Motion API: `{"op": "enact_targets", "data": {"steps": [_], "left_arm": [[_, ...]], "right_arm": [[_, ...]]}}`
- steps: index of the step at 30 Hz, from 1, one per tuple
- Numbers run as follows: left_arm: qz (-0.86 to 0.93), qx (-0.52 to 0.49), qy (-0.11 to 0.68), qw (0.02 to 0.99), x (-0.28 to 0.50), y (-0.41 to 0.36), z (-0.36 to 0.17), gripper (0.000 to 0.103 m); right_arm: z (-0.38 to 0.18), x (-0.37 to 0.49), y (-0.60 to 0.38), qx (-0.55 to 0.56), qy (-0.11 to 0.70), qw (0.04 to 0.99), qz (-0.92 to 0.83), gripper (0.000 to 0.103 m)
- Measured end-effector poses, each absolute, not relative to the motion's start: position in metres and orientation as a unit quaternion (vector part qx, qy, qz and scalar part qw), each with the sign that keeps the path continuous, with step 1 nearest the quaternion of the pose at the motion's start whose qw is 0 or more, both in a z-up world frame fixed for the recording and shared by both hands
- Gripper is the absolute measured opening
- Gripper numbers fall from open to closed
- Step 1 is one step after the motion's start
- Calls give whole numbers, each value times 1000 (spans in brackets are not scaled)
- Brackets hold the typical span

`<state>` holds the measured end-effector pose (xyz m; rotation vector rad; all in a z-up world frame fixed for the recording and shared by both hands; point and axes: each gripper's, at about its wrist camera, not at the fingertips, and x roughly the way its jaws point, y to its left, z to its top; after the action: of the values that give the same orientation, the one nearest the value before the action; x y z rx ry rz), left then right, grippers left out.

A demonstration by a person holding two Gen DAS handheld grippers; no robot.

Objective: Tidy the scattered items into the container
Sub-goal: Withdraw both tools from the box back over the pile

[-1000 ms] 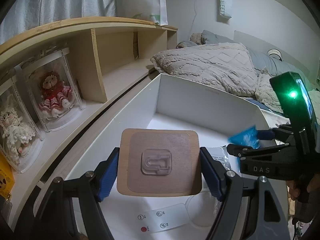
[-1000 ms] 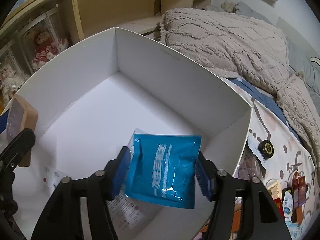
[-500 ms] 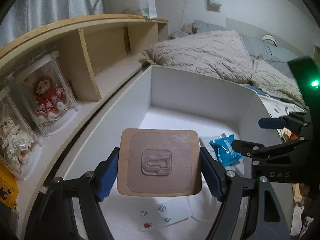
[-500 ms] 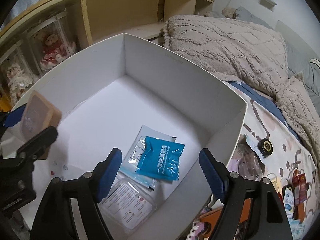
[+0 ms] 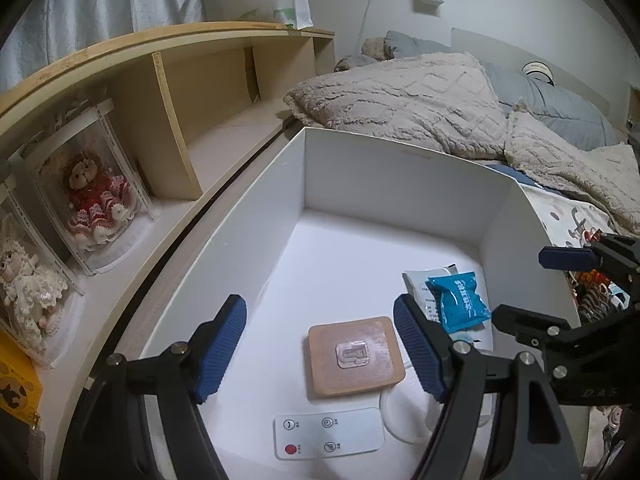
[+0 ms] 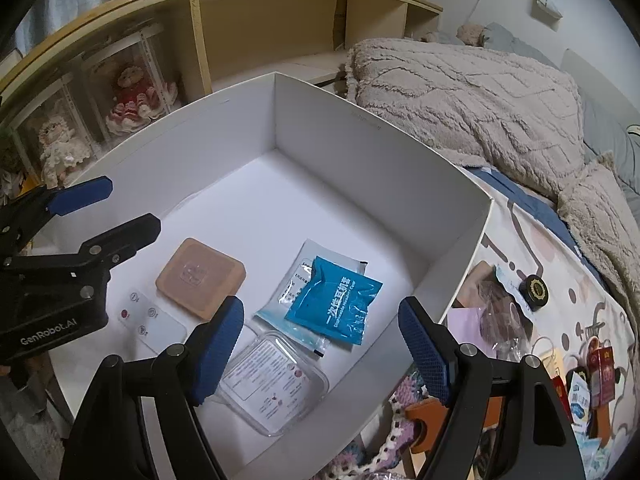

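Both grippers hang over the white box [image 6: 472, 216], and both are empty. The left gripper [image 5: 320, 348] has its jaws spread wide, with the tan square pad [image 5: 354, 360] flat on the box floor below, at about 5 o'clock from centre. The right gripper [image 6: 320, 344] is just as wide, with the blue packet [image 6: 334, 300] lying on a clear sachet underneath. Low drops, so nothing bounces out. The far half of the floor is bare, with plenty of room. More clutter waits on the bedspread [image 6: 568, 280] past the 3 o'clock wall, probably next.
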<state>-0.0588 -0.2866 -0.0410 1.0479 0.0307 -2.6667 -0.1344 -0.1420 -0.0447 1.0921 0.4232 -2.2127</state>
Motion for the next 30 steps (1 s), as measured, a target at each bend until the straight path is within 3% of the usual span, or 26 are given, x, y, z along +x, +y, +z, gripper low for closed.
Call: {"op": "enact_targets", "data": {"steps": [10,19,21,23,30], "left_arm": [[-923,358,9,138,-57,-283,-40,77],[-934,333,0,133,-49,-269,-28,95],[-936,325,1,134,-48,-266,-25,103],[-939,318,4,133,-45,-264,-21,103],[-941,309,8,137,-40,-257,-13,103]], "right_arm": [[-37,-124,-135,394,148,319,-849,80],[-27,-119,-118,361,126,307,-871,80],[-25,-119,-114,353,123,301,-877,88],[-21,-116,-108,336,114,297,-886,96],[-15,-114,-94,325,97,280,-898,103]]}}
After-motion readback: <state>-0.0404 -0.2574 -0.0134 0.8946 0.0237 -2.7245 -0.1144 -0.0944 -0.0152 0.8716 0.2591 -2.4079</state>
